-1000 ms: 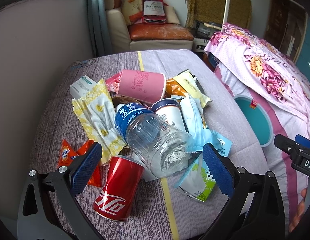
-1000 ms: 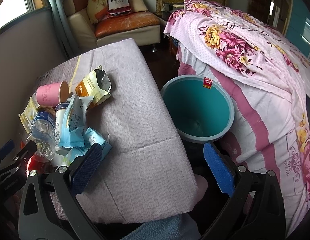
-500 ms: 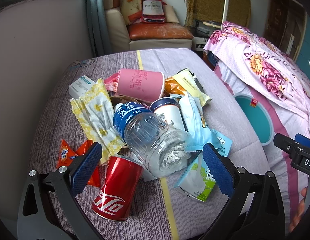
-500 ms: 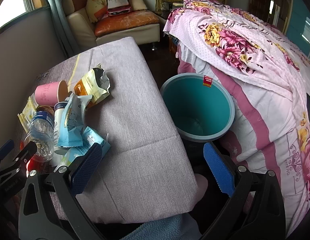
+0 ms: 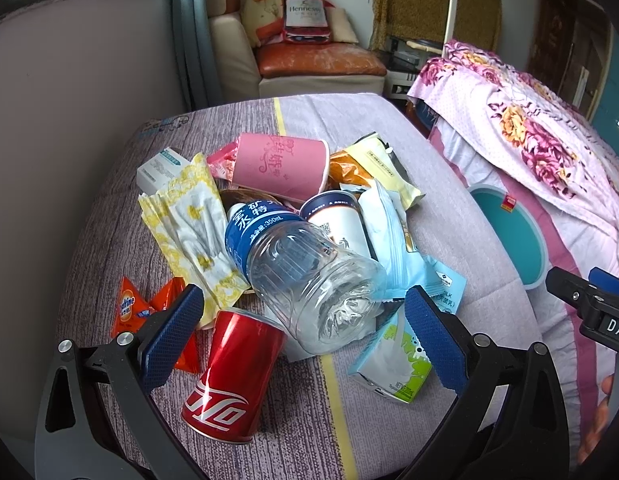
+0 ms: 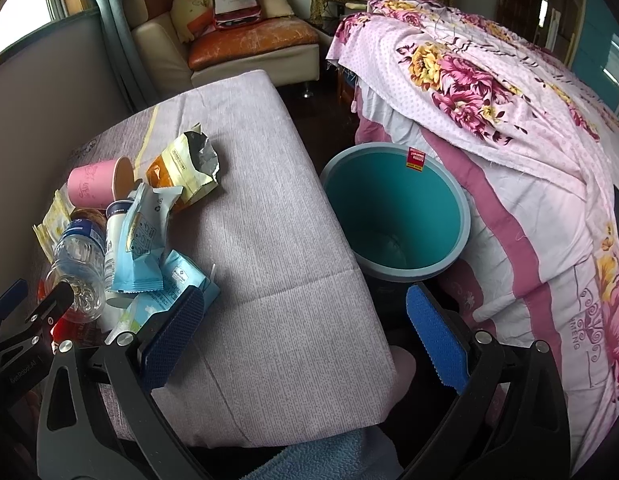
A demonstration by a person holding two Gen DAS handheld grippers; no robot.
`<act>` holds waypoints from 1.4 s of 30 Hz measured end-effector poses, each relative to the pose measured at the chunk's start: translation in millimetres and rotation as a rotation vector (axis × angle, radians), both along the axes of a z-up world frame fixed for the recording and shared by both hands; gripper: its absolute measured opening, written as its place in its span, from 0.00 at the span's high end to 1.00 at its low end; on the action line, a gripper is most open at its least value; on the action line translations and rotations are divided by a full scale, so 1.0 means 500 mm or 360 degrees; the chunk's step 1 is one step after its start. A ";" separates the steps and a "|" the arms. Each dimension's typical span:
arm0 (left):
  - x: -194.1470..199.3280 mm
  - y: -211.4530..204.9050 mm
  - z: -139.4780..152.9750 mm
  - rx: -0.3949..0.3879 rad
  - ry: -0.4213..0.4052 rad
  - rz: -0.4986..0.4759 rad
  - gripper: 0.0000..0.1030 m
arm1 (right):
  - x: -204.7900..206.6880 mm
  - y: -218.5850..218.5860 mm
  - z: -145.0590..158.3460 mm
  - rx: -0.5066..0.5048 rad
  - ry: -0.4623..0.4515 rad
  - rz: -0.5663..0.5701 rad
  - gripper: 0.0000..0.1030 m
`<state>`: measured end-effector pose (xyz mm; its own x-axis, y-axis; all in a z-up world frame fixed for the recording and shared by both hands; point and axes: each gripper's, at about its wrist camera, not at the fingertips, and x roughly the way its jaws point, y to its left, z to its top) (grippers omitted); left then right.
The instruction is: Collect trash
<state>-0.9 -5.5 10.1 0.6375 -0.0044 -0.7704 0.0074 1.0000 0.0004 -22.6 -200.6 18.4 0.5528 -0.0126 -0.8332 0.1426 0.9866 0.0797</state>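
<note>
Trash pile: heaped on the left half of the grey cloth-covered bench [image 6: 269,220], none of it in the bin.
Clear plastic water bottle with blue label [image 5: 305,276]: lying on its side on top of the pile, base toward the camera.
Red drink can [image 5: 233,376]: on its side at the near edge of the pile, just beside the bottle's base.
Green-and-white milk carton [image 5: 393,364]: flattened, lying near the bottle's base on the right.
Pink paper cup [image 5: 281,166]: on its side at the far end of the pile.
Yellow-printed paper wrapper [image 5: 193,232]: lying left of the bottle.
Orange triangular sachets [image 5: 129,308]: on the cloth at the left edge, apart from the heap.
Teal plastic bin [image 6: 393,216]: on the floor between the bench and the floral-covered bed [image 6: 509,92]; red sticker at its rim.
Left gripper [image 5: 303,322]: jaws spread wide, holding nothing, poised over the can and bottle.
Right gripper [image 6: 303,330]: jaws spread wide, holding nothing, above the bench's near corner, bin ahead to the right.
</note>
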 end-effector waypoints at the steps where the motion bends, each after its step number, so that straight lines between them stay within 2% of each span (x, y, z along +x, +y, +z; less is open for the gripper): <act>1: 0.000 0.000 0.000 -0.0001 0.0001 0.0000 0.03 | 0.000 0.000 -0.001 0.0000 0.0003 0.0000 0.06; 32: -0.004 0.012 -0.019 -0.0013 0.0036 0.0009 0.03 | 0.012 0.008 -0.015 -0.0005 0.0061 0.0012 0.06; 42: -0.002 0.071 -0.014 -0.0113 0.0121 -0.0018 0.03 | 0.020 0.031 -0.006 0.0032 0.0122 0.0069 0.06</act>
